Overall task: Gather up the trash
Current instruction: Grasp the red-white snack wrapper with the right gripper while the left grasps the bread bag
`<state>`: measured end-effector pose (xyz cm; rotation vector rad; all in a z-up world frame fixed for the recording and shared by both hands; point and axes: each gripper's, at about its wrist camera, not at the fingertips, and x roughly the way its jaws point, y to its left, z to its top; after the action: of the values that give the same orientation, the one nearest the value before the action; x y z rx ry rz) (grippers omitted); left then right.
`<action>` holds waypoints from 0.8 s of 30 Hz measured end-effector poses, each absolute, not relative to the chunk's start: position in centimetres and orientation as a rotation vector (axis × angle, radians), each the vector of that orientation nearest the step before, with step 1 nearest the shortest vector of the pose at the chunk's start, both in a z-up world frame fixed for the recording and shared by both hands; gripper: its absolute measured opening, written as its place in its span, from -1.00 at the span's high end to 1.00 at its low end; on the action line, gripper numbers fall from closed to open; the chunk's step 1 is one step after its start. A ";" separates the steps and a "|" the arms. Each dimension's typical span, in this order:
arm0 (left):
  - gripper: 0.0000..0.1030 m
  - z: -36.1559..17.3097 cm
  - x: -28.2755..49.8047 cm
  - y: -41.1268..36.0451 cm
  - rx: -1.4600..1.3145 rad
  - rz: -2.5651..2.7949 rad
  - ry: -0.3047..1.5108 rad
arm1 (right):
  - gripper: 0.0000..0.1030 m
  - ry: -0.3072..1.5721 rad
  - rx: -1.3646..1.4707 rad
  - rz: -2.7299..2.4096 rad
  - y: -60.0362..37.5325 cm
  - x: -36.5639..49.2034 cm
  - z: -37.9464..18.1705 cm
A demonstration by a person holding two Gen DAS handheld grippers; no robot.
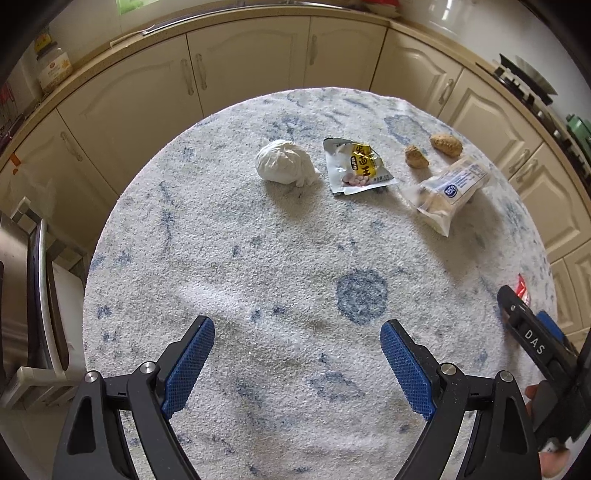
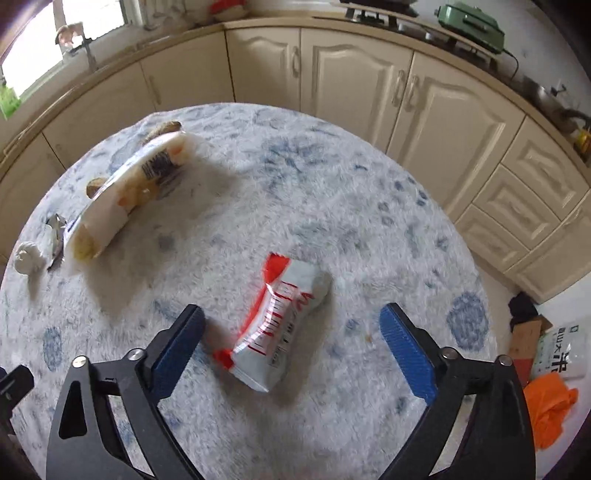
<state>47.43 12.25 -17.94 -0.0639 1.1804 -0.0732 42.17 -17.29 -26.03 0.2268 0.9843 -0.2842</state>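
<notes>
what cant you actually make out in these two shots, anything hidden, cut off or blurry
- Red and white wrapper: print blurred in the right wrist view; in the left wrist view only a red sliver shows behind the right gripper.
- Two peanut shells: mostly hidden behind the clear bag in the right wrist view.
- Crumpled tissue: small and soft at the left edge of the right wrist view.
- No bin shows in either view.

Place: home kitchen
Evidence: cream cabinet doors [image 1: 247,59] under a curved countertop [image 2: 461,48]; gas hob [image 1: 524,79]; green electric cooker [image 2: 472,24]; window [image 2: 48,48]
</notes>
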 end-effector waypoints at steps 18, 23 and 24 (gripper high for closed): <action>-0.71 -16.5 52.1 2.5 0.063 -0.244 1.162 | 0.62 0.894 0.193 -0.091 -22.7 40.8 -24.9; -0.71 -16.9 55.7 -0.4 0.130 -0.265 1.179 | 0.62 0.901 0.226 -0.079 -24.4 42.9 -24.4; -0.72 -17.1 56.6 -1.1 0.152 -0.261 1.177 | 0.62 0.903 0.233 -0.069 -24.6 43.5 -24.4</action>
<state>56.60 -1.10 -17.06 0.1522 1.1767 -0.2608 43.53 -24.59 -24.40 0.2326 0.9031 -0.0686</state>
